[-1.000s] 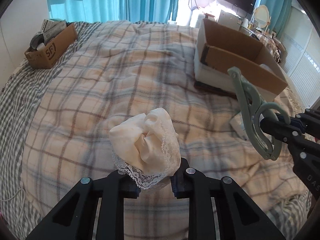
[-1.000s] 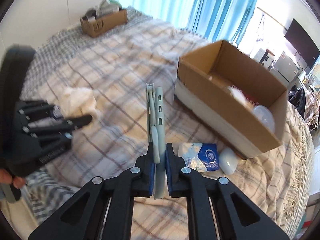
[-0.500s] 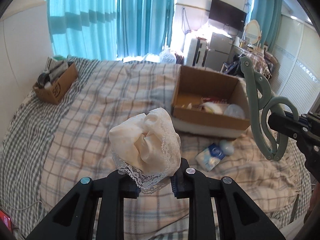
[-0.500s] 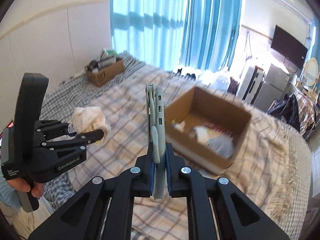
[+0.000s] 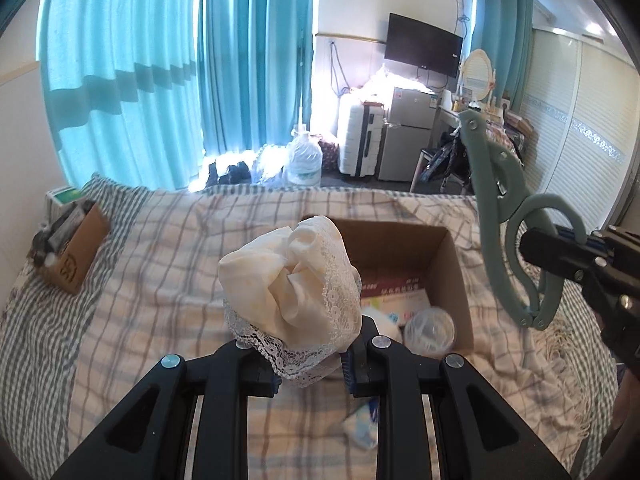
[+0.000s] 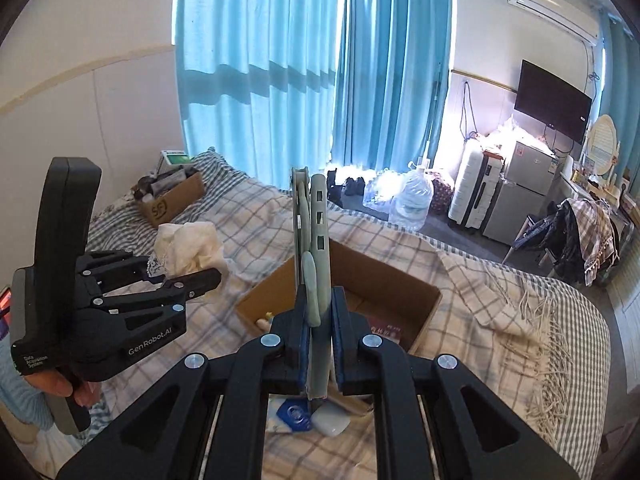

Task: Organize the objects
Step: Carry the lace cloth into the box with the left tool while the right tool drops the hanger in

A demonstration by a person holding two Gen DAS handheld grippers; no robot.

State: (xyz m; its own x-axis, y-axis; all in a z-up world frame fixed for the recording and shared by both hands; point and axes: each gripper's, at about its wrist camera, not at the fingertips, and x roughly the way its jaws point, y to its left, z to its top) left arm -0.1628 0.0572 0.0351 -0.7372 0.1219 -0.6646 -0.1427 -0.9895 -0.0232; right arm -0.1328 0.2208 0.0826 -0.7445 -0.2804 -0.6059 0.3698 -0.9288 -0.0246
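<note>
Lace cloth [image 5: 292,280] sits bunched in the left tongs [image 5: 308,364]; right tongs [image 6: 320,354] clamp a green hanger [image 6: 312,256], both above the cardboard box [image 6: 404,284].

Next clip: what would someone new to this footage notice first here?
Both grippers are loaded: the left gripper clamps a cream lace-trimmed cloth, and the right gripper clamps a green folding hanger. Below them, an open cardboard box sits on the plaid bed.
</note>
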